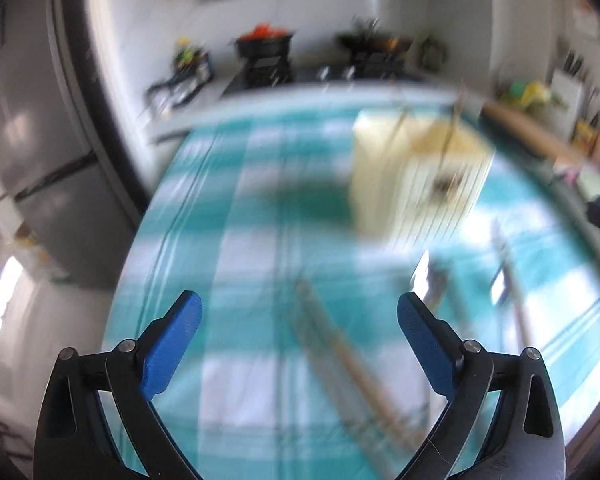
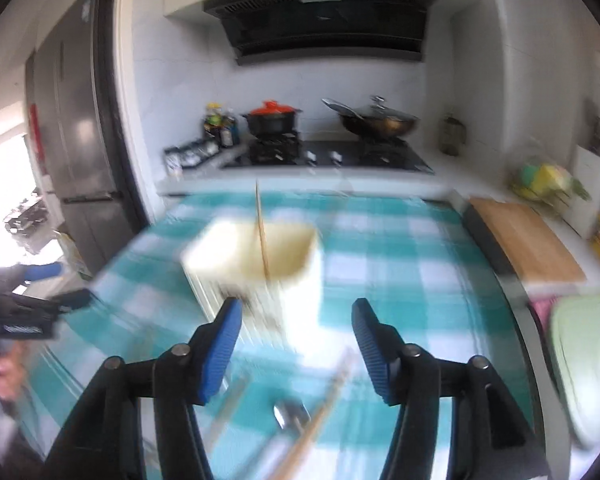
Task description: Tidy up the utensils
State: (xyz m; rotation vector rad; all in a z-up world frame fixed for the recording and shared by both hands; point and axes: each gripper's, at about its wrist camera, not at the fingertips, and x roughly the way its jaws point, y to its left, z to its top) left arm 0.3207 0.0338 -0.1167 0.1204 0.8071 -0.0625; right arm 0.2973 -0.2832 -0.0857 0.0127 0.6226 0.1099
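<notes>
A cream slotted utensil holder [image 1: 412, 176] stands on the teal checked cloth [image 1: 240, 240], with a wooden chopstick [image 2: 262, 236] upright in it. It also shows in the right wrist view [image 2: 268, 268]. My left gripper [image 1: 298, 312] is open and empty above a wooden chopstick [image 1: 352, 360] lying on the cloth; metal utensils [image 1: 432, 280] lie to its right, blurred. My right gripper [image 2: 296, 320] is open and empty just in front of the holder, with a chopstick [image 2: 320, 420] and a metal spoon [image 2: 290, 416] on the cloth below it.
A stove with a black pot [image 2: 274, 120] and a wok [image 2: 376, 122] lies behind the table. A wooden cutting board [image 2: 524, 240] sits at the right, a fridge [image 2: 68, 128] at the left. The left gripper shows at the left edge [image 2: 32, 312] of the right wrist view.
</notes>
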